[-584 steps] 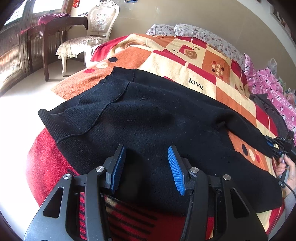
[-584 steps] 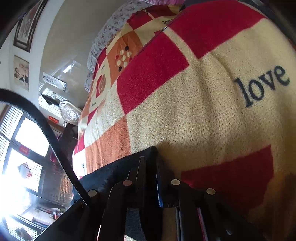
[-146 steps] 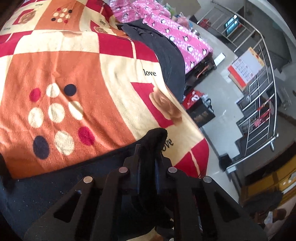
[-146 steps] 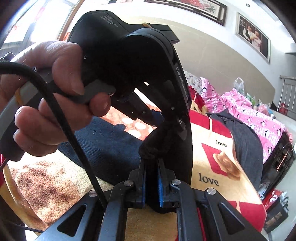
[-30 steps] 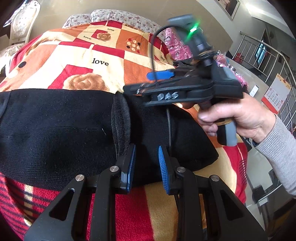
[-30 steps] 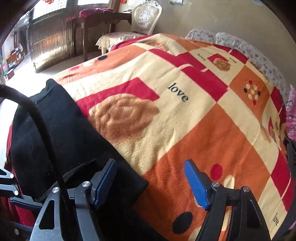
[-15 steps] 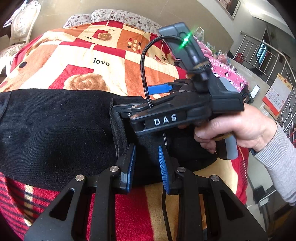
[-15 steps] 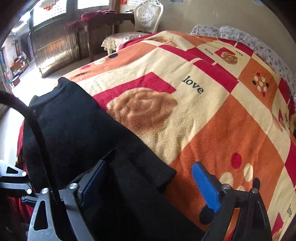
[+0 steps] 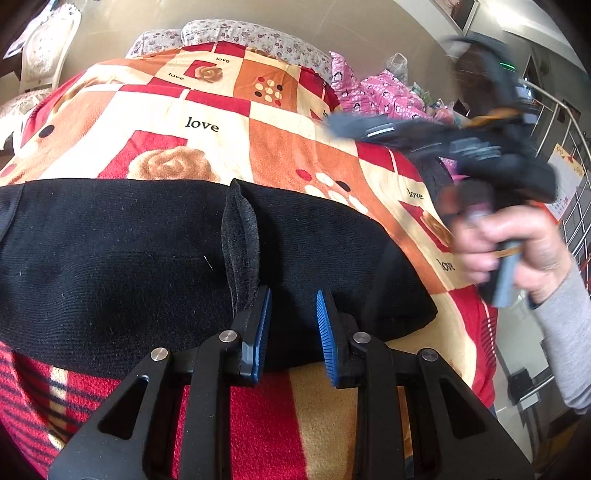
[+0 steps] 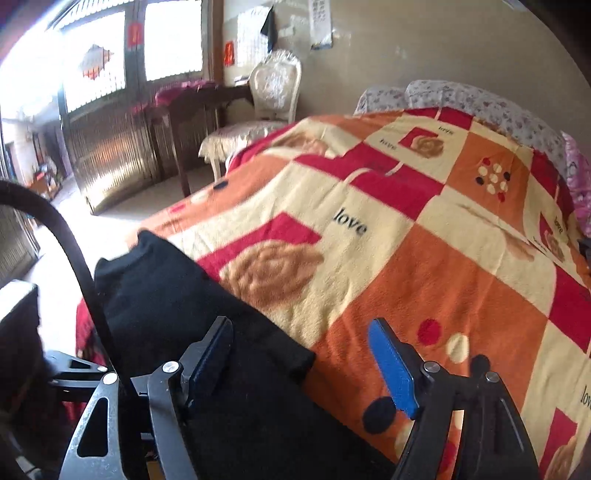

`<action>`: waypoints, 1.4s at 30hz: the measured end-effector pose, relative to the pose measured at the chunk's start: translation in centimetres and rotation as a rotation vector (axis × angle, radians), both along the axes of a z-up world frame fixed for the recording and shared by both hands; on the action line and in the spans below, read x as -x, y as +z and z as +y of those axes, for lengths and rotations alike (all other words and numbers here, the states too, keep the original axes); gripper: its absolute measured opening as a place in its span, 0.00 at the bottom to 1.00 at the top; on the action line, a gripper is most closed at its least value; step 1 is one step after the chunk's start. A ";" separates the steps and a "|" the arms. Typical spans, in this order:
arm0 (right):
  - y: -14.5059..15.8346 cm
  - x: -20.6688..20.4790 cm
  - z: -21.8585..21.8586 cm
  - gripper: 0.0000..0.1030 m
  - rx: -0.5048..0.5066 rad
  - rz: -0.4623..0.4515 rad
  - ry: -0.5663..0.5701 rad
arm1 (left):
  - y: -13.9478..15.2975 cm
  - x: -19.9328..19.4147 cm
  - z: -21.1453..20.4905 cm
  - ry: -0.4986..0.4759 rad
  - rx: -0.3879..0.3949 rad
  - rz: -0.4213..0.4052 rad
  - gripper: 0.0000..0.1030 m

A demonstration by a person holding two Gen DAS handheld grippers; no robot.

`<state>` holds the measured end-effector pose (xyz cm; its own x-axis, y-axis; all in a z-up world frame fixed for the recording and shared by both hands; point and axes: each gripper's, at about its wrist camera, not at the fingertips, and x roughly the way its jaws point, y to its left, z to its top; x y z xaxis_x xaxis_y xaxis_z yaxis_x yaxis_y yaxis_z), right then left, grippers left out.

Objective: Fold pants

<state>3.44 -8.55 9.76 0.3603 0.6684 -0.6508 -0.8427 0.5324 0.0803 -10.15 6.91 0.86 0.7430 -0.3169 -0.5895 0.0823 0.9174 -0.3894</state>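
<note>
The black pants (image 9: 129,258) lie folded across the near edge of the patterned blanket (image 9: 207,122). A raised fold ridge (image 9: 240,236) stands up in the middle of them. My left gripper (image 9: 291,314) is open with a narrow gap, just above the pants' near edge, right of the ridge, holding nothing. My right gripper (image 10: 299,354) is wide open and empty, lifted above the pants (image 10: 177,295) and the blanket (image 10: 443,258). In the left wrist view the right gripper (image 9: 443,136) is blurred, held up at the right by a hand.
Floral pillows (image 9: 243,35) and pink bedding (image 9: 384,92) lie at the bed's far end. A white chair (image 10: 269,99) and a dark wooden table (image 10: 195,110) stand by the windowed doors. A metal railing (image 9: 569,155) stands at the right.
My right gripper has lifted off the pants and moved up and to the right. My left gripper has stayed in place with the same narrow opening. The pants lie still.
</note>
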 end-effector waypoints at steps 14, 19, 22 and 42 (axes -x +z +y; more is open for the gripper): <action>-8.2 4.0 -4.1 0.80 0.142 0.035 0.171 | -0.1 -0.1 0.7 -0.013 0.043 0.003 0.24; -6.8 3.6 -6.3 0.75 0.007 0.001 0.185 | -0.1 -0.1 0.7 -0.013 0.045 0.003 0.24; -6.4 1.7 -9.4 0.70 -0.138 0.023 0.010 | -0.2 -0.2 0.9 -0.011 0.060 0.008 0.24; -6.4 0.1 -11.4 0.70 -0.193 0.045 -0.190 | 0.8 11.9 14.6 0.607 0.521 -0.175 0.78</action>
